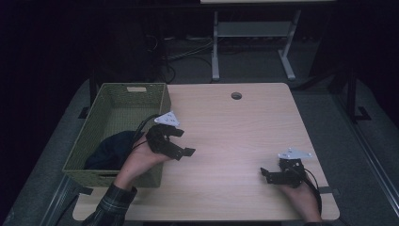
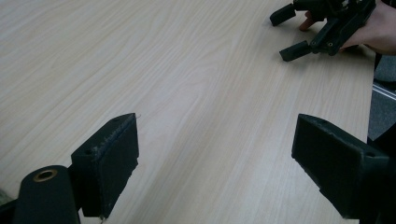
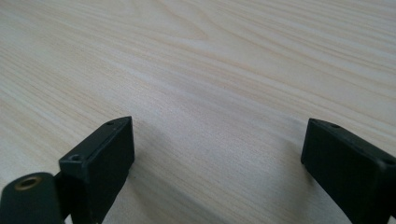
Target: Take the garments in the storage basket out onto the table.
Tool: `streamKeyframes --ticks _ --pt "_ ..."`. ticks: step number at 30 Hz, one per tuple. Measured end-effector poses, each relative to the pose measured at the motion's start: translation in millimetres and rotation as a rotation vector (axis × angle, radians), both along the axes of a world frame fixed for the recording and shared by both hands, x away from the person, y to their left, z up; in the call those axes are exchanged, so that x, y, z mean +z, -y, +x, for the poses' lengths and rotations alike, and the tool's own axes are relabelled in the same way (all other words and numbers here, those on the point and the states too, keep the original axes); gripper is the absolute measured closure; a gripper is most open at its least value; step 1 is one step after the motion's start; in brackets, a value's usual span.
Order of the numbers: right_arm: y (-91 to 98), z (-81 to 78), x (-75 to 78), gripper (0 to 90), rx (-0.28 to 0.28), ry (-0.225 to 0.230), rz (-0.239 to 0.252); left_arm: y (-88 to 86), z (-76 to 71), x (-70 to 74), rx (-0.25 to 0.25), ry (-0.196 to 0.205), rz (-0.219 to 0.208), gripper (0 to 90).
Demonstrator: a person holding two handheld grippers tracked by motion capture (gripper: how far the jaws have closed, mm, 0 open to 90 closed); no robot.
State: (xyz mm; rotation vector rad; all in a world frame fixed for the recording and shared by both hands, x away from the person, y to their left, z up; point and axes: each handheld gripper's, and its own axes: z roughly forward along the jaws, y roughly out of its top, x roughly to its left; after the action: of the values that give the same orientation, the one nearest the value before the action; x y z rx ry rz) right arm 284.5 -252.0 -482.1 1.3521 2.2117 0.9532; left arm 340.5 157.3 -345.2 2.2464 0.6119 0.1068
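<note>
My left gripper [image 1: 182,142] hovers over the wooden table [image 1: 235,136] just right of the green woven basket [image 1: 157,96], jaws wide apart and empty. In the left gripper view the same gripper [image 2: 217,165] looks across bare wood toward the right gripper [image 2: 288,32], held in a hand at the far edge. My right gripper [image 1: 264,174] rests low near the table's front right, open, nothing between its jaws. The right gripper view has that gripper [image 3: 217,165] spread over plain tabletop. A dark blue cloth [image 1: 110,150] lies inside the basket.
The basket takes up the table's left side and overhangs its left edge. A round cable hole [image 1: 236,95] sits near the table's far edge. Behind the table stands a white desk frame [image 1: 254,37] with cables [image 1: 188,52] on the dark floor.
</note>
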Motion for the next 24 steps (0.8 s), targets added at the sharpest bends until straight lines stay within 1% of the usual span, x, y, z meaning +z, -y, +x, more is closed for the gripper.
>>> streamKeyframes --ticks 4,9,10,11,14,15,19,20,24 --pt "-0.1 -0.1 0.1 9.4 -0.001 -0.001 0.001 -6.0 0.7 1.8 0.002 -0.003 0.008 14.3" --pt "0.0 0.0 0.0 9.4 0.000 0.000 0.000 -14.7 0.1 6.2 0.017 0.001 0.000 14.4" --pt "0.0 0.0 0.0 9.4 0.000 0.000 0.000 -16.4 0.7 6.7 0.016 0.004 0.004 14.4" --pt "0.0 0.0 0.0 9.4 0.000 0.000 0.000 -17.1 0.5 6.6 0.020 0.000 0.000 14.4" --pt "0.0 0.0 0.0 9.4 0.000 0.000 0.000 -20.6 1.1 7.0 0.013 -0.003 0.010 14.4" --pt "-0.1 -0.1 0.1 9.4 -0.001 -0.001 0.001 -21.7 0.6 7.1 0.022 -0.007 0.010 14.4" --pt "-0.1 0.0 0.0 9.4 -0.001 0.000 0.000 -29.1 1.3 9.5 0.029 0.000 0.021 14.4" --pt "-0.1 0.0 0.0 9.4 -0.001 -0.001 0.000 -31.1 1.2 10.0 0.038 0.001 0.015 14.4" --pt "0.0 0.0 0.0 9.4 -0.001 0.000 0.000 -39.0 1.5 12.4 0.055 0.006 0.018 14.4"
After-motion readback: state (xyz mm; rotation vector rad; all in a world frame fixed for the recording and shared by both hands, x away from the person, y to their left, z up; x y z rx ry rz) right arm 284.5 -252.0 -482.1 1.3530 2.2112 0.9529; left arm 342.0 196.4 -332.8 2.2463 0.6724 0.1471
